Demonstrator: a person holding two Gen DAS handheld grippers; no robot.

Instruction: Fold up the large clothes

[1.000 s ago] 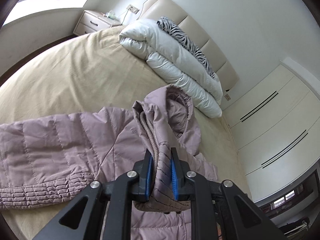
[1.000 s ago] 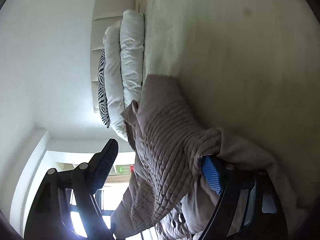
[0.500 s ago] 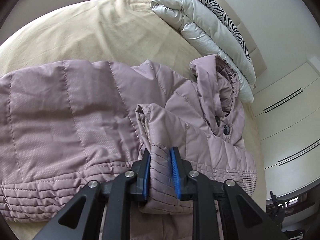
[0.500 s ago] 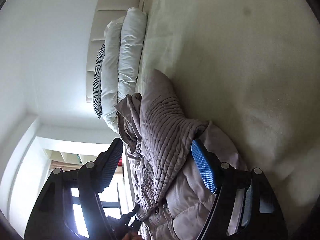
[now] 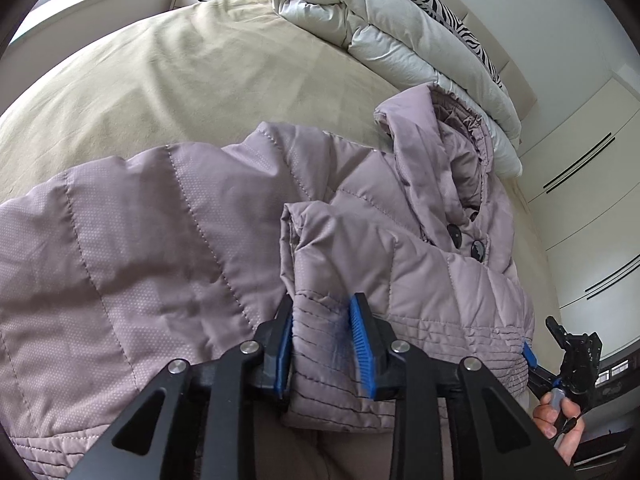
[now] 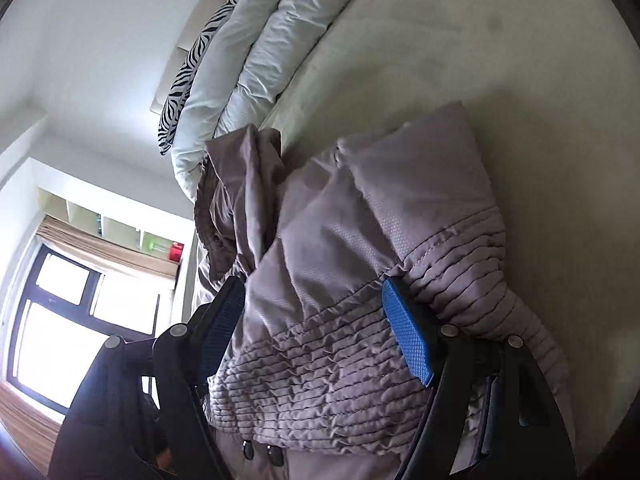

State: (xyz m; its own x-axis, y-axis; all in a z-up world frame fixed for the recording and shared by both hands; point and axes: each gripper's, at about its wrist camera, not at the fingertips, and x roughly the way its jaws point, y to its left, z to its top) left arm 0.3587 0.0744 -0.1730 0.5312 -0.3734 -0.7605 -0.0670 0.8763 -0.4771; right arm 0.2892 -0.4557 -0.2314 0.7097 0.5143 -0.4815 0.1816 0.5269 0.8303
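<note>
The mauve quilted jacket (image 5: 168, 240) lay spread across the tan bed (image 5: 180, 64), its hood (image 5: 452, 152) pointing toward the folded white duvet (image 5: 400, 32) at the headboard. We judged it light, puffy and soft, with a smooth shell likely to slide and spring back out of any crease, so the firmest holds looked to be the ribbed, stitched bands at cuff and hem, not the slick padded panels. Our left gripper (image 5: 324, 332) sat at the ribbed sleeve cuff (image 5: 320, 316), which lay folded over the body; its fingers (image 5: 362, 340) bracketed the cuff with a small gap showing on one side, so we could not tell whether they were pinching or letting go. Our right gripper (image 6: 316, 316) had its fingers spread wide around the bunched ribbed hem (image 6: 320, 360), not closed.
</note>
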